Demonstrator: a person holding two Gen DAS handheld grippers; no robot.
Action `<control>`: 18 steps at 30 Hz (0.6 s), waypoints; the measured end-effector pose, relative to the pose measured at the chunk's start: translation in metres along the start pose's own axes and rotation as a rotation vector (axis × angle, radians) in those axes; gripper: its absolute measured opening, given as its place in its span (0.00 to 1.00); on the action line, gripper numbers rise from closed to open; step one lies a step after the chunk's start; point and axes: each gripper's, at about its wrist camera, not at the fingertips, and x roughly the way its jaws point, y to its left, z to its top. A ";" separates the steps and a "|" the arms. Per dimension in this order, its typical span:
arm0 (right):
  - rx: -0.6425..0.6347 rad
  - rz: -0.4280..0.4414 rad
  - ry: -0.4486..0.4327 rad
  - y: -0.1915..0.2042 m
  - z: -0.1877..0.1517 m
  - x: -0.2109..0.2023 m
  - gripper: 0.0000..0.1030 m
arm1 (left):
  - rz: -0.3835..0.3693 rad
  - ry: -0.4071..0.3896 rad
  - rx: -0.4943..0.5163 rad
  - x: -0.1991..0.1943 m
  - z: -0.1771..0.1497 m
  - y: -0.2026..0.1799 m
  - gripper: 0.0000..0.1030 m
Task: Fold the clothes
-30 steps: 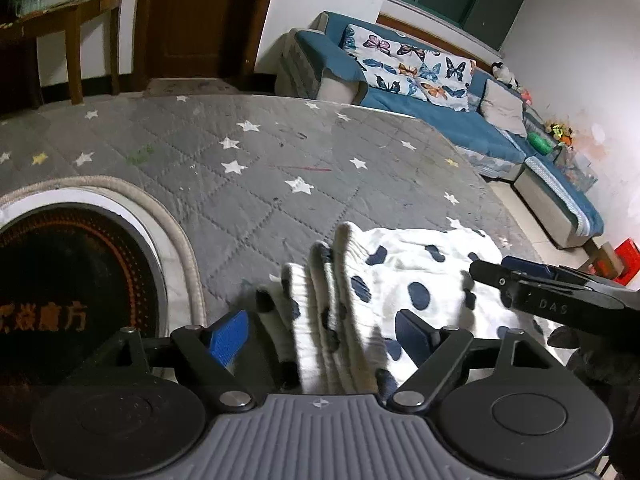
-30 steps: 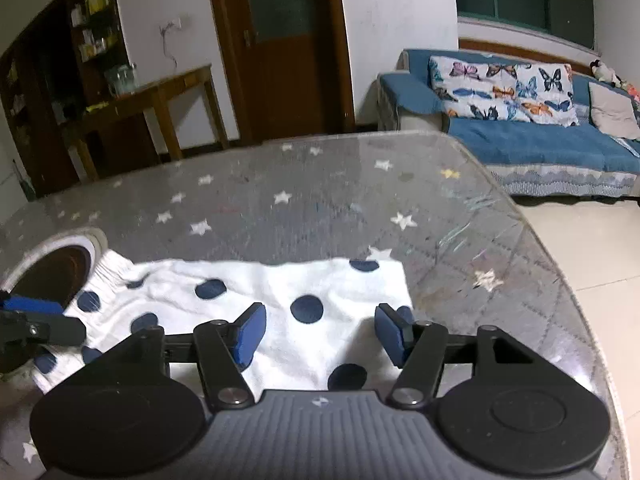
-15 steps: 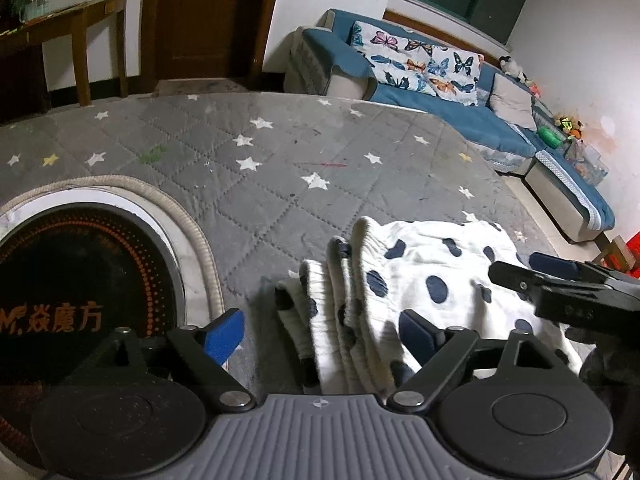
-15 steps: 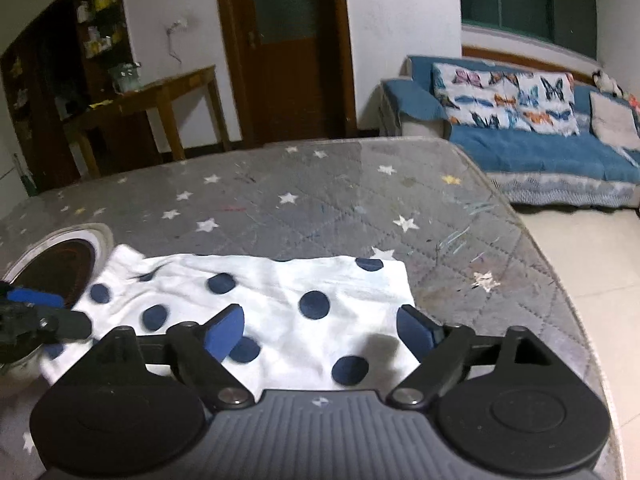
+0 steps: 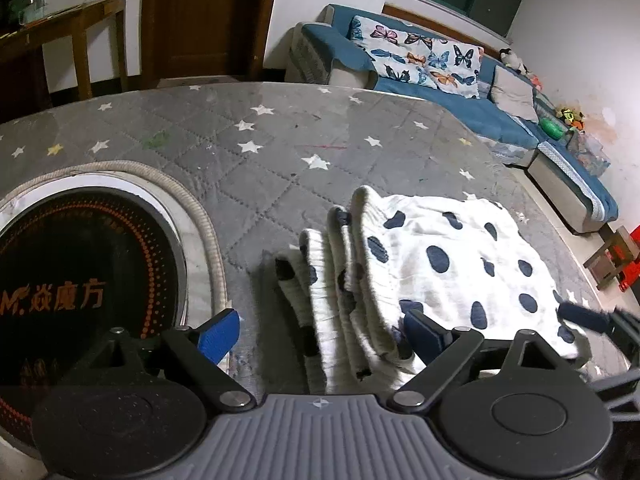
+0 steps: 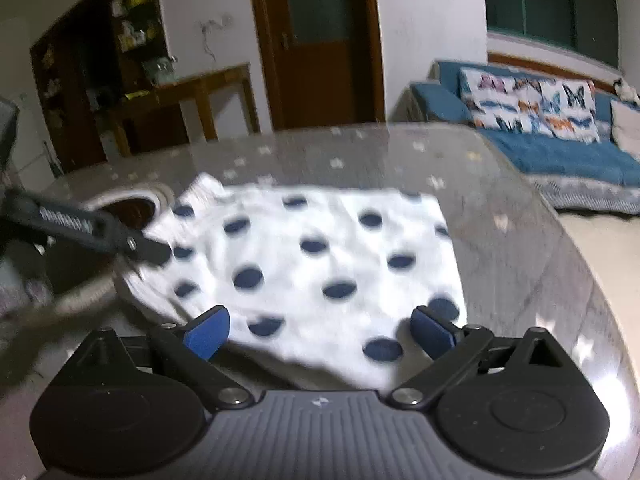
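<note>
Two claws frame a white garment with dark blue polka dots (image 5: 452,256) that lies on a round desk (image 5: 248,168) covered in grey quilted cloth with white stars. In the left wrist view, the left claw (image 5: 320,330) has its blue-padded fingers spread wide and opening further, straddling the bunched, ribbed edge of the garment, which stands up in several folds between them; the pads do not press on the cloth. Just to the left of that claw sits a round black cooktop (image 5: 80,272) with orange lettering, set into the desk inside a pale braided rim. The right claw's blue fingertip shows at the far right of this view, at the garment's near corner. In the blurred right wrist view, the right claw (image 6: 320,330) is also wide apart and opening, with the flat, spread part of the garment (image 6: 320,264) between and beyond its pads, not gripped. A blue sofa (image 5: 448,96) with a butterfly-print cover stands beyond the desk, near a wooden door (image 6: 320,40).
</note>
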 end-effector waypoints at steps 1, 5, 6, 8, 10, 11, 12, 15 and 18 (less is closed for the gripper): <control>0.008 -0.003 0.009 -0.001 -0.003 0.002 0.96 | 0.000 0.002 -0.002 0.000 0.000 0.001 0.90; 0.014 -0.004 -0.019 0.000 -0.008 -0.005 1.00 | -0.006 -0.008 0.004 -0.004 -0.004 0.000 0.90; 0.013 -0.005 -0.033 0.002 -0.008 -0.009 1.00 | -0.010 -0.013 0.007 -0.006 -0.005 -0.001 0.90; 0.011 -0.004 -0.055 0.005 -0.008 -0.013 1.00 | -0.020 -0.024 0.015 -0.010 -0.007 -0.003 0.90; 0.015 -0.011 -0.058 0.007 -0.010 -0.014 1.00 | -0.030 -0.034 0.024 -0.014 -0.010 -0.005 0.91; 0.017 -0.017 -0.055 0.008 -0.011 -0.014 1.00 | -0.036 -0.039 0.032 -0.016 -0.012 -0.006 0.91; 0.019 -0.023 -0.053 0.008 -0.012 -0.014 1.00 | -0.041 -0.045 0.041 -0.019 -0.014 -0.007 0.92; 0.015 -0.046 -0.050 0.011 -0.015 -0.012 1.00 | -0.043 -0.069 0.060 -0.026 -0.020 -0.009 0.94; 0.005 -0.069 -0.056 0.019 -0.020 -0.015 1.00 | -0.046 -0.093 0.071 -0.034 -0.025 -0.010 0.95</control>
